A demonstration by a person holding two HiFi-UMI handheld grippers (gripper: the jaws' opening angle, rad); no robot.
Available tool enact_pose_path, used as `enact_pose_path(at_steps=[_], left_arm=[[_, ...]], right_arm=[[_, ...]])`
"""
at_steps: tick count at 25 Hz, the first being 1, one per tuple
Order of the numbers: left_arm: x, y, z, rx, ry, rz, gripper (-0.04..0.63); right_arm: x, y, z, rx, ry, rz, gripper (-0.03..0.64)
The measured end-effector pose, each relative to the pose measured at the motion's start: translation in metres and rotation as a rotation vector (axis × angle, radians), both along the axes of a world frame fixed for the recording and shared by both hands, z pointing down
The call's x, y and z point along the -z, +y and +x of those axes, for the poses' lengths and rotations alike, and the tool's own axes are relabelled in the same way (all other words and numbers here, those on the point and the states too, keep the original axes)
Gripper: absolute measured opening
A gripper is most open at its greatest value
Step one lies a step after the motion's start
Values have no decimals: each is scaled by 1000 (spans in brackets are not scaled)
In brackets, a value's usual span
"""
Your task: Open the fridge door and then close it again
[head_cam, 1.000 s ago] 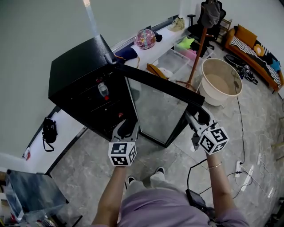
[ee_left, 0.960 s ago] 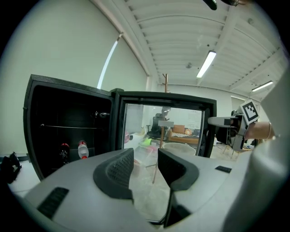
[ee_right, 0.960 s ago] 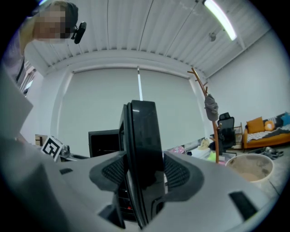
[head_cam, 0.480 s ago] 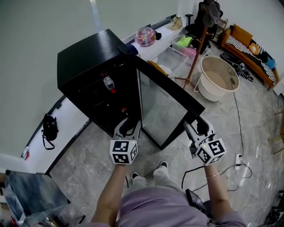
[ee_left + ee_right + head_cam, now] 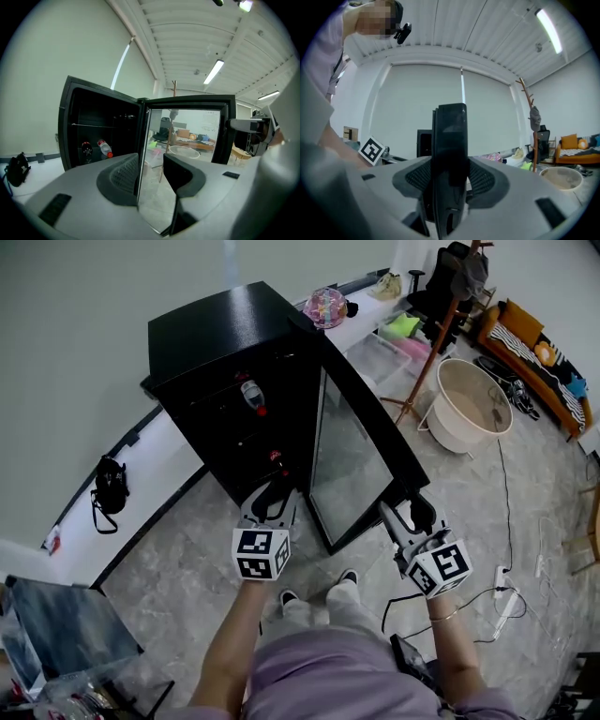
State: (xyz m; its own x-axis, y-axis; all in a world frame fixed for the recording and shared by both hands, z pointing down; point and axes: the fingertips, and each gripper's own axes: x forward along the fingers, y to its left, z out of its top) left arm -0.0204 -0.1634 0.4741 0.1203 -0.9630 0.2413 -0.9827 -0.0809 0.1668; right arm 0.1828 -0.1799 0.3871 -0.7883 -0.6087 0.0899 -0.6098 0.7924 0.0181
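At its free edge, your right gripper (image 5: 405,513) clamps the fridge door (image 5: 352,446); left gripper (image 5: 272,500) gapes empty. Twisting could slip it.

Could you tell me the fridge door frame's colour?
The fridge door frame is black; head view best.

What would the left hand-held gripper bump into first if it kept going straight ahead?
Most likely the open fridge, right at the seam where the glass door hinges onto it. The left hand-held gripper points at that seam with its jaws apart. How near it is already, the views don't settle.
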Motion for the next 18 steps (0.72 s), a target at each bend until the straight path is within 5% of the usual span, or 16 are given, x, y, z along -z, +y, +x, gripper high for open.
enact_pose_path(at_steps=[18], left_arm=[[-18,77,-78,136,26,-16,155]], right_arm=[[3,61,-115,230,52,15,273]])
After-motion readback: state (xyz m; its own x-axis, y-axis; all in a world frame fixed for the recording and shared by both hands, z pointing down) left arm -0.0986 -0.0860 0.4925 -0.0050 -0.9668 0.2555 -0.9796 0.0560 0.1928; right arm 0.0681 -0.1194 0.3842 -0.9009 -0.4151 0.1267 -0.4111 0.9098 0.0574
